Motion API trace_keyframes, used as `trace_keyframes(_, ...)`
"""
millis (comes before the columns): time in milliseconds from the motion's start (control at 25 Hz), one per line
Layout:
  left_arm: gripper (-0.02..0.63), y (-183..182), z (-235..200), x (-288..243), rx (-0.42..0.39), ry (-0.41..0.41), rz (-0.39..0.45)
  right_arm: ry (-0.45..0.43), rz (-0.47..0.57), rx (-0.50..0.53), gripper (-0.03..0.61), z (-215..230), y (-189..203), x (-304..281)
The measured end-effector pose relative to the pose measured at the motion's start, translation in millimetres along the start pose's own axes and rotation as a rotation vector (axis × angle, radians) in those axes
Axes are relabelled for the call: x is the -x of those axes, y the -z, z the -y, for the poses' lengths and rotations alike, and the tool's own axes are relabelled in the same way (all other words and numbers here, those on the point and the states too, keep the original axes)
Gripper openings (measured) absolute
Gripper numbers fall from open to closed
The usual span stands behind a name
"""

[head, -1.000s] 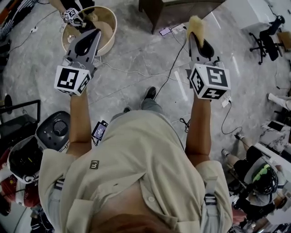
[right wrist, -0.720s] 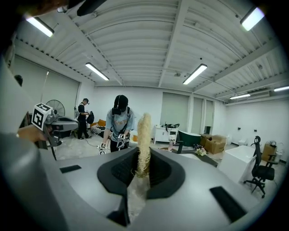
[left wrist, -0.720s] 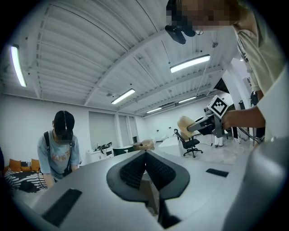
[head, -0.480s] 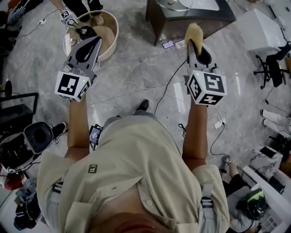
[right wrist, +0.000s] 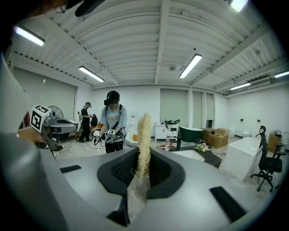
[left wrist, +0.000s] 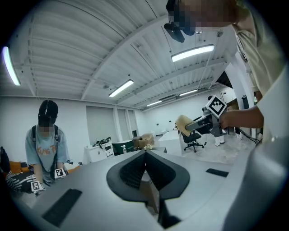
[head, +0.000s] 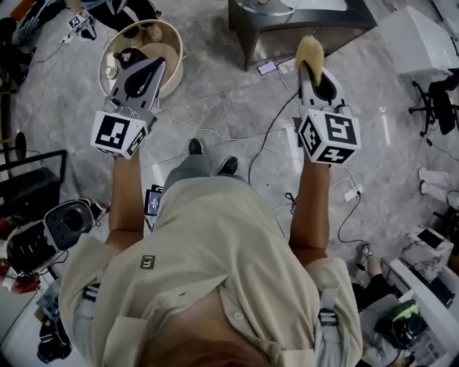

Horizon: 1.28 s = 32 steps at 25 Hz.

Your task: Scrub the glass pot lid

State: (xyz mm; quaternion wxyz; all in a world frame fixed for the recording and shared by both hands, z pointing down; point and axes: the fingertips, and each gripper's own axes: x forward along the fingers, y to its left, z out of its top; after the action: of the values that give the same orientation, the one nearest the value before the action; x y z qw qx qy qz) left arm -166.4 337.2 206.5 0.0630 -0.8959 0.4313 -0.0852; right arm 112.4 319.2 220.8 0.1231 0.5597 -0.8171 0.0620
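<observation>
Out in front of you, over the grey marble floor (head: 222, 100), your left hand-held gripper (head: 154, 63) (left wrist: 145, 155) has its jaws pressed together with nothing between them. In the head view its tips overlap a round beige tub (head: 176, 54). Your right hand-held gripper (head: 308, 68) (right wrist: 143, 158) is clamped on a yellowish fibrous scrubber (head: 310, 50) (right wrist: 144, 131) that sticks out past the tips. What looks like the glass pot lid (head: 265, 6) lies on the dark table (head: 308, 29) at the top edge, partly cut off and well apart from both.

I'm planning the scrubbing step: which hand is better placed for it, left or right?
Right, most likely: the right tongs are shut on the yellow scrubber, while the left tongs are shut with nothing between them.
</observation>
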Motion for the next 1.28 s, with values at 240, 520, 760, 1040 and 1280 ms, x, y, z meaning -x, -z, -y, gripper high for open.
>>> trace_keyframes(240,0.015,9.8,-17.7,-63.3,0.013,0.104,0.025,0.085,-0.02,-0.011,0.049,22.1,4.1,-20.8)
trace_keyframes(520,0.015,-37.1,-41.8,-134.2,-0.013,0.239,0.117,0.193,-0.018,0.006,0.049,40.2,-38.7,-27.2)
trace_keyframes(760,0.015,-18.5,-81.0,-161.9,0.006,0.288,0.154,0.275,-0.023,0.019,0.049,36.2,-36.2,-60.4)
trace_keyframes(1040,0.015,0.0,-124.4,-226.6,0.06,0.352,0.154,0.35,-0.086,0.013,0.049,58.7,-40.8,-113.7)
trace_keyframes(1280,0.015,-14.8,-145.4,-226.7,0.099,0.316,0.167,0.323,-0.099,0.059,0.049,57.3,-74.6,-128.8)
